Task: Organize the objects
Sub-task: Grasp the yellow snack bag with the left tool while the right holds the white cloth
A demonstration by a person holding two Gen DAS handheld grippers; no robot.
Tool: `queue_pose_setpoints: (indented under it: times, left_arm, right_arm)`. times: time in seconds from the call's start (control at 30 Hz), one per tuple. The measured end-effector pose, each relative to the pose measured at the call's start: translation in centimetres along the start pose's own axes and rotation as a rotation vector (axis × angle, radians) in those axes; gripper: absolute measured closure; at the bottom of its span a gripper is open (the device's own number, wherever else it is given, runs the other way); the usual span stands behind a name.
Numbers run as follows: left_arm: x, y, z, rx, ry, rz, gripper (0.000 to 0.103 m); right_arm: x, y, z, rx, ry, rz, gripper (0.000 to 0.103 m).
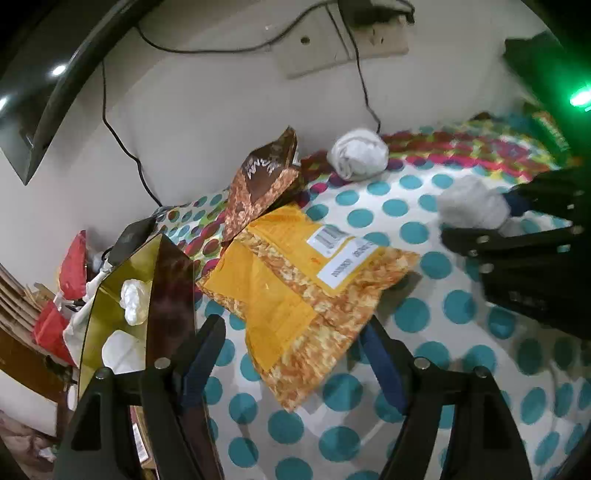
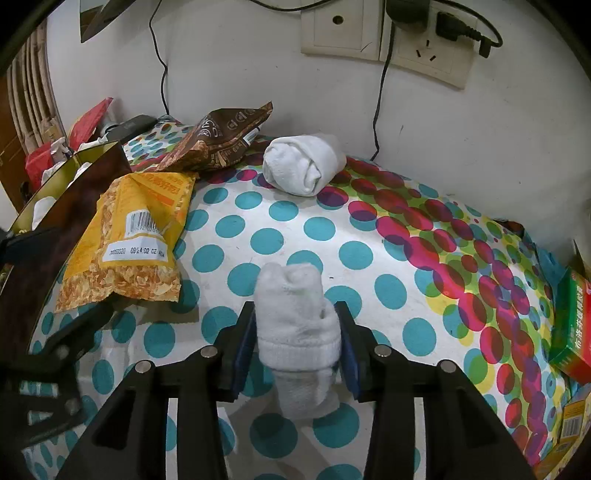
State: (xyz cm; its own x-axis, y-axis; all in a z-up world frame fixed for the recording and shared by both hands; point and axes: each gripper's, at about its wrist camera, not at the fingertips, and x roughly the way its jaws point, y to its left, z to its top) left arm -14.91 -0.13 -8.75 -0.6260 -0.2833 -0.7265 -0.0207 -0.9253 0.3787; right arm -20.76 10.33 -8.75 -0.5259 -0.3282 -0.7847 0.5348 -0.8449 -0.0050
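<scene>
On the polka-dot cloth (image 2: 258,236) a white sock roll (image 2: 295,317) stands between the blue pads of my right gripper (image 2: 297,339). Both pads touch its sides. In the left wrist view the same sock (image 1: 472,206) and right gripper (image 1: 484,218) show at the right edge. My left gripper (image 1: 291,328) is wide open just above the near end of a yellow snack bag (image 1: 295,288), holding nothing. A brown snack bag (image 1: 262,181) leans against the wall behind it. A second white sock roll (image 2: 303,166) lies by the wall.
A dark box with a gold lining (image 1: 122,295) stands at the cloth's left edge with white items inside, and red bags (image 1: 74,266) lie beyond it. A red and green carton (image 2: 569,325) sits at the right edge. Wall sockets (image 2: 369,33) and cables (image 2: 380,92) hang behind.
</scene>
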Motion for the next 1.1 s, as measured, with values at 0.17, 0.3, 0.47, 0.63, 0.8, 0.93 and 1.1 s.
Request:
queue_pose_setpoints:
  times: [0.17,0.3,0.47,0.63,0.8,0.93,1.1]
  left_arm:
    - [1.5,0.7,0.7,-0.021,0.014,-0.007,0.025]
    - [2.9,0.8,1.4,-0.009,0.017,0.044,0.025]
    - [3.5,0.9,1.7,-0.015,-0.005,0.040,0.025]
    - [3.5,0.8,1.6,-0.047,-0.029,0.003,0.056]
    - [3.2,1.2,1.4,-0.070,-0.051,0.035,0.081]
    - [3.2,2.1,1.1,-0.125,-0.060,0.006,0.084]
    - [2.7,2.0,0.8,-0.132,-0.071,-0.015,0.085]
  right_arm:
    - [0.0,0.1,0.0,-0.005,0.000,0.004,0.061]
    - [0.0,0.2,0.0,-0.008,0.001,0.006,0.060]
    - [0.0,0.3,0.0,-0.008,0.001,0.005,0.060]
    - [0.1,0.4,0.1,-0.009,0.001,0.002,0.060]
    - [0.2,0.3,0.1,-0.010,0.002,-0.004,0.060]
    - [0.2,0.1,0.1,-0.002,0.003,-0.010,0.056]
    - [0.2,0.1,0.1,-0.003,0.003,-0.011,0.056]
